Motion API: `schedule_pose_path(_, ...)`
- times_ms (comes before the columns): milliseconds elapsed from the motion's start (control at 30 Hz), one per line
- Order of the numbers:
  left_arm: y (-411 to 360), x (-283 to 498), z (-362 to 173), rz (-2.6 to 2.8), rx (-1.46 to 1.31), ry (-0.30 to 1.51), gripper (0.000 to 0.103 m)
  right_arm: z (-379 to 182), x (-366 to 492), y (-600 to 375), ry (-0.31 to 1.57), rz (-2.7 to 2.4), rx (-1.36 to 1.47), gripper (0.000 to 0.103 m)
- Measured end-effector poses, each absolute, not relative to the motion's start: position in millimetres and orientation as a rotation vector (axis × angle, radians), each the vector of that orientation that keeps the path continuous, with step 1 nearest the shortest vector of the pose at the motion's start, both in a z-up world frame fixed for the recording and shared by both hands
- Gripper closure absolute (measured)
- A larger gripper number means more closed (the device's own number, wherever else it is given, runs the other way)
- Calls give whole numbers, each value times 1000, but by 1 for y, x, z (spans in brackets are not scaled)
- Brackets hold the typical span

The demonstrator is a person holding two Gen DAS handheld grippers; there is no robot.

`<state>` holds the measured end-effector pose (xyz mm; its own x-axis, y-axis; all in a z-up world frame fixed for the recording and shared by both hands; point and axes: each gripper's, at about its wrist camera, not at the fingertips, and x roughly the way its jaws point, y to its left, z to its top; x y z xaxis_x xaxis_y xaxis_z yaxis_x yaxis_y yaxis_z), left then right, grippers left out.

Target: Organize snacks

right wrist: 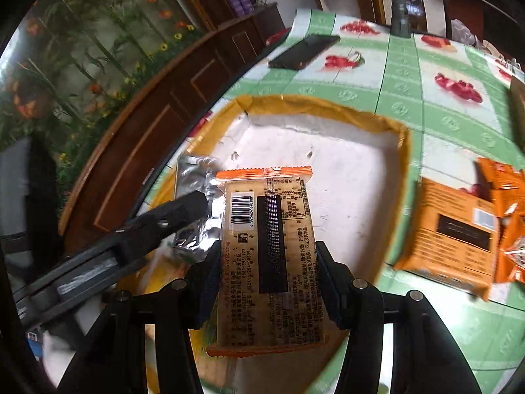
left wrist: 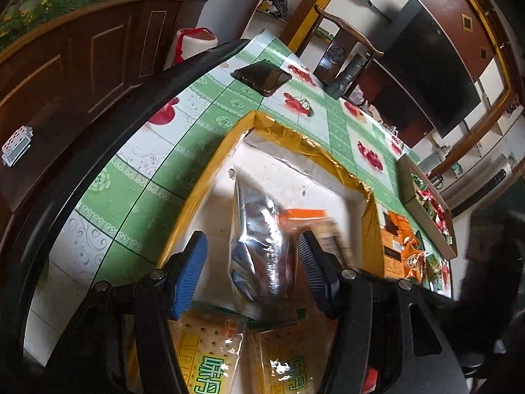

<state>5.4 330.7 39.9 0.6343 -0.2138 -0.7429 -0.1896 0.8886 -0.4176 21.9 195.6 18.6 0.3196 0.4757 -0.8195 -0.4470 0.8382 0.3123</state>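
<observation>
A gold-rimmed white tray [left wrist: 210, 167] lies on the table; it also shows in the right wrist view [right wrist: 403, 151]. My left gripper [left wrist: 252, 269] is open, its blue pads either side of a silver foil packet [left wrist: 259, 229] that lies or drops loose in the tray. Two cracker packets [left wrist: 210, 351] lie under it at the near end. My right gripper [right wrist: 267, 259] is shut on an orange-edged cracker packet [right wrist: 265, 229], held flat over the tray. The foil packet [right wrist: 193, 203] and a left gripper finger [right wrist: 183, 211] show at the left there.
An orange snack box [right wrist: 449, 233] with loose orange packets [right wrist: 505, 197] lies right of the tray. A cardboard tray of wrapped sweets [left wrist: 426, 203] stands further right. A phone [left wrist: 262, 77] and a torch [left wrist: 347, 75] lie at the table's far end.
</observation>
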Motion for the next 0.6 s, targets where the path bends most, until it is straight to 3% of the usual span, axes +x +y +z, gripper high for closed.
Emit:
schedule_pose_path(233, 331, -9, 55, -52, -514, 857, 46, 26, 21, 201, 1032, 607, -4, 46)
schedule_pose_path(400, 321, -40, 85, -81, -509, 778, 31, 45, 9, 183, 982, 612, 55, 46)
schedule_pose_path(600, 299, -82, 111, -221, -605, 660, 30, 56, -19, 145, 948, 590, 125, 45)
